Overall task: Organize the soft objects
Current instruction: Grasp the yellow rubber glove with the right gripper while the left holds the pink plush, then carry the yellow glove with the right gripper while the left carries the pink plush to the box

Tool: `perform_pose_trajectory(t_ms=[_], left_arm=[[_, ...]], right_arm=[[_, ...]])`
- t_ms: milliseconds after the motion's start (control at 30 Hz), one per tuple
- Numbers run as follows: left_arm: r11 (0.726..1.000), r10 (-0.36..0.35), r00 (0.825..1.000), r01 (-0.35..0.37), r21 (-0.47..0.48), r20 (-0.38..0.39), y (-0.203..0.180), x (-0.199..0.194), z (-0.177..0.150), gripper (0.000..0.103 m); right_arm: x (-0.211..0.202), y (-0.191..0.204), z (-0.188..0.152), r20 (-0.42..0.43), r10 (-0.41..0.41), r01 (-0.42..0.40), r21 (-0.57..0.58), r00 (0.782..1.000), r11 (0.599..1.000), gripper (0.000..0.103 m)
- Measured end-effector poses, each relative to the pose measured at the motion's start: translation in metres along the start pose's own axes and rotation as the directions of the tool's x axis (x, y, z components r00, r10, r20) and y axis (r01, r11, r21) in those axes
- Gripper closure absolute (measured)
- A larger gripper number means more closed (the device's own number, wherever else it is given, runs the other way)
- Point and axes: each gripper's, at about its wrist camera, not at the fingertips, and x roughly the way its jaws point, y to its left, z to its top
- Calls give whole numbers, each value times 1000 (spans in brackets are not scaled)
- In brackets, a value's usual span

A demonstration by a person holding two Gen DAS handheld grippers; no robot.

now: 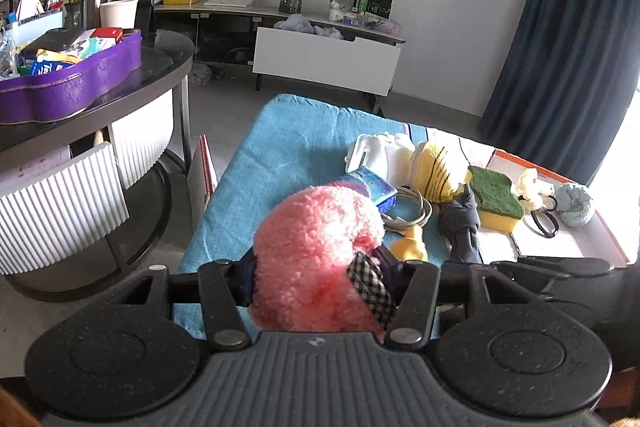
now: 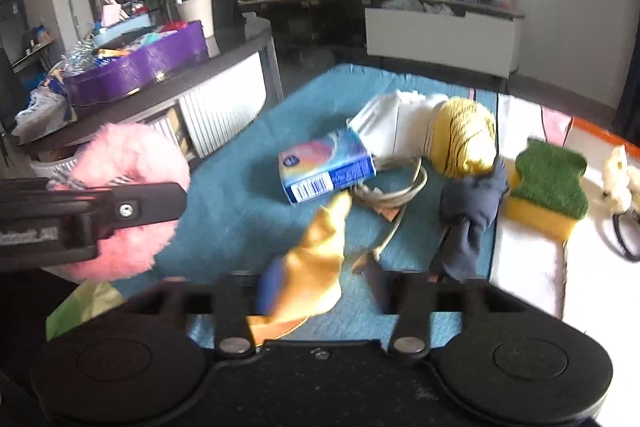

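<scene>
The left hand-held gripper point(image 1: 320, 279) is clenched on a fluffy pink plush toy point(image 1: 320, 251) with a black-and-white checked ribbon point(image 1: 372, 287), holding it above the near end of the teal terry towel point(image 1: 280, 147) that covers the desk. In the right wrist view this pink toy point(image 2: 128, 203) hangs off the towel's point(image 2: 240, 195) left edge.

The right hand-held gripper point(image 2: 316, 295) has a soft orange-yellow plush piece point(image 2: 316, 267) between its fingers; the picture is blurred there, so I cannot tell whether the jaws are gripping it.

On the towel beyond the orange piece lies a blue printed tissue pack point(image 2: 326, 171), touching a coiled pale cable point(image 2: 392, 191). Right of the pack sit a yellow striped knitted plush point(image 2: 464, 139) and white folded cloth point(image 2: 400, 127), with a dark navy knotted cloth point(image 2: 468, 219) just below the yellow plush. Further right, a green-topped yellow sponge point(image 2: 548, 183) rests off the towel's right edge, near a cream plush hair tie point(image 2: 620, 179).
</scene>
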Motion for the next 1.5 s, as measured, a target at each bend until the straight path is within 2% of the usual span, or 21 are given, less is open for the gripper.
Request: perform_pose_trajectory(t_ms=[167,233,267,367,533,733,967,1500], left_arm=[[1000,9,1000,-9,-2,0,4,0,1,47],[1000,12,1000,-12,-4,-4,4,1,0,47],[1000,13,1000,-13,-5,-3,4,1,1,47],[1000,9,1000,-9,2,1,1,-1,2,47],[1000,-6,1000,5,11,19,-11,-5,7,47],[998,-37,999,34,56,40,-37,-8,13,47],[995,-56,997,52,84,45,-62,-6,15,48],[990,-84,996,80,115,27,-97,-6,18,48]], right_arm=[[14,5,1,-8,19,-19,17,1000,1000,32],[19,8,2,-19,11,-12,-10,1000,1000,59],[18,9,1,-18,8,-8,-19,1000,1000,67],[6,6,1,16,13,-13,-16,1000,1000,69],[-22,-4,8,71,21,-21,2,997,1000,69],[-64,-21,15,151,-28,28,1,988,1000,69],[-96,-44,11,181,-84,82,18,980,996,69],[-136,-65,2,232,-134,121,69,963,990,69]])
